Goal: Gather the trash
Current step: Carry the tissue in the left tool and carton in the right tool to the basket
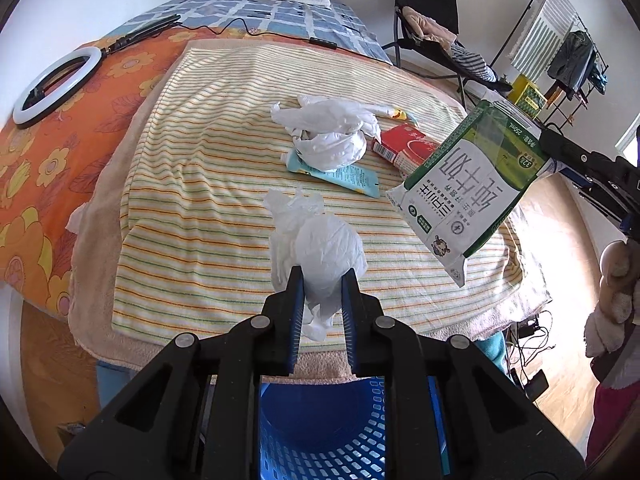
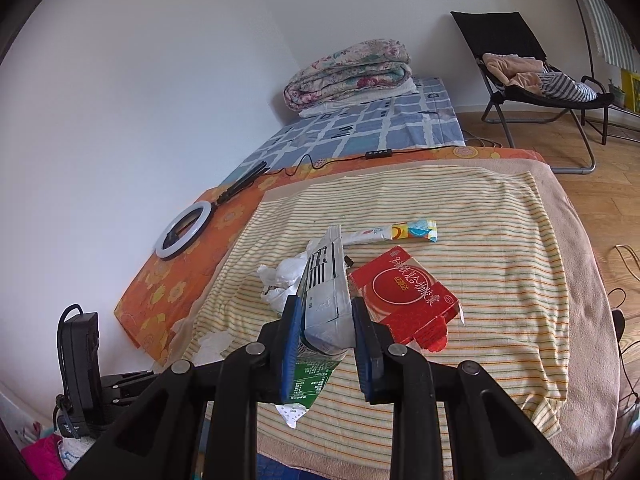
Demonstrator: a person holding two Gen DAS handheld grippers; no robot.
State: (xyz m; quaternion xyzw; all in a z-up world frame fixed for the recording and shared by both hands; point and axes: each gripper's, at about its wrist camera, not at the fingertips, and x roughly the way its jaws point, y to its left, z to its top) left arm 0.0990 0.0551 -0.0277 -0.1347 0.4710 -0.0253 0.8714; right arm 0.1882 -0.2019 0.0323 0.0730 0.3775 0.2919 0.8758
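We see left gripper (image 1: 322, 276) clamped on tissue wad (image 1: 328, 256) | right gripper (image 2: 325, 312) pinching milk carton (image 2: 326, 300) | basket (image 1: 320, 432) beneath left fingers | risk: light wad drifts past rim; carton slips.

White walls (image 2: 140, 80) meet a wooden floor (image 2: 592, 200). A black folding chair (image 2: 516, 52) stands far right, beyond the bed (image 2: 360, 128) along the left wall.

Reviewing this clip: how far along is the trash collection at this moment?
Midway, it seems. The blue basket below the bed edge shows no trash in its visible part. In hand: the left gripper is shut on a white tissue wad, the right gripper on a milk carton. Left on the striped towel: crumpled white paper, a red box, a blue tube and a second tube.
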